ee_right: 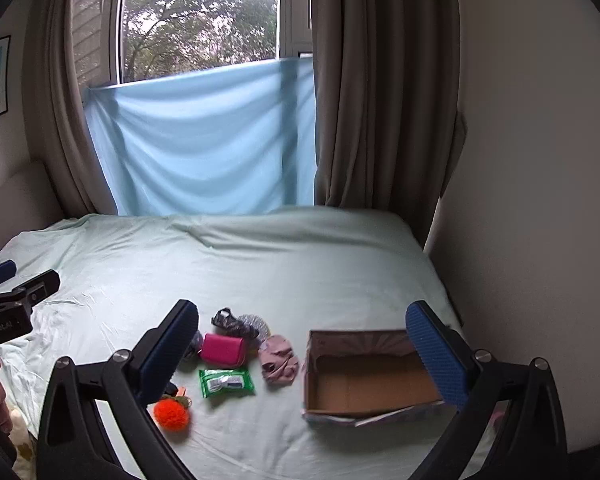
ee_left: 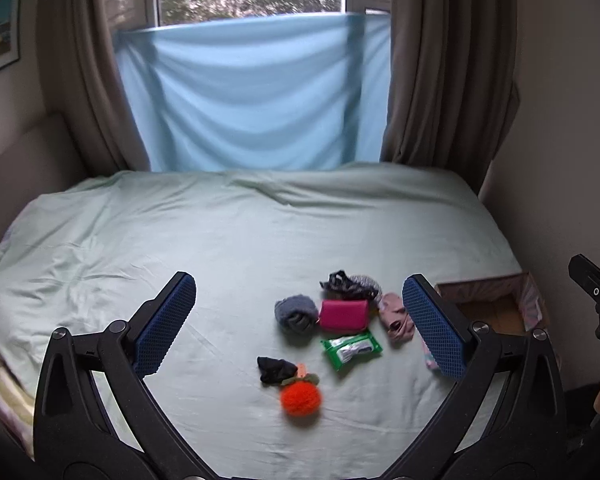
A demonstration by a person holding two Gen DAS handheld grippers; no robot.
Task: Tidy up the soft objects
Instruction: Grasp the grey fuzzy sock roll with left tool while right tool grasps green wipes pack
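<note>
Small soft things lie clustered on the pale green bed sheet (ee_left: 228,240). In the left wrist view I see an orange pompom (ee_left: 301,398), a black cloth (ee_left: 275,369), a green wipes pack (ee_left: 351,348), a magenta pouch (ee_left: 343,314), a grey rolled sock (ee_left: 296,313), a pink cloth (ee_left: 396,316) and a dark patterned bundle (ee_left: 350,285). An open cardboard box (ee_right: 370,376) stands to their right, with nothing inside that I can see. My left gripper (ee_left: 300,322) hangs open above the pile. My right gripper (ee_right: 304,356) is open too, between the pile and the box.
A light blue cloth (ee_left: 252,96) hangs over the lower window between brown curtains (ee_left: 448,64). A wall (ee_right: 540,200) runs close along the bed's right side. Folded bedding (ee_left: 4,396) shows at the near left edge. The far half of the sheet is bare.
</note>
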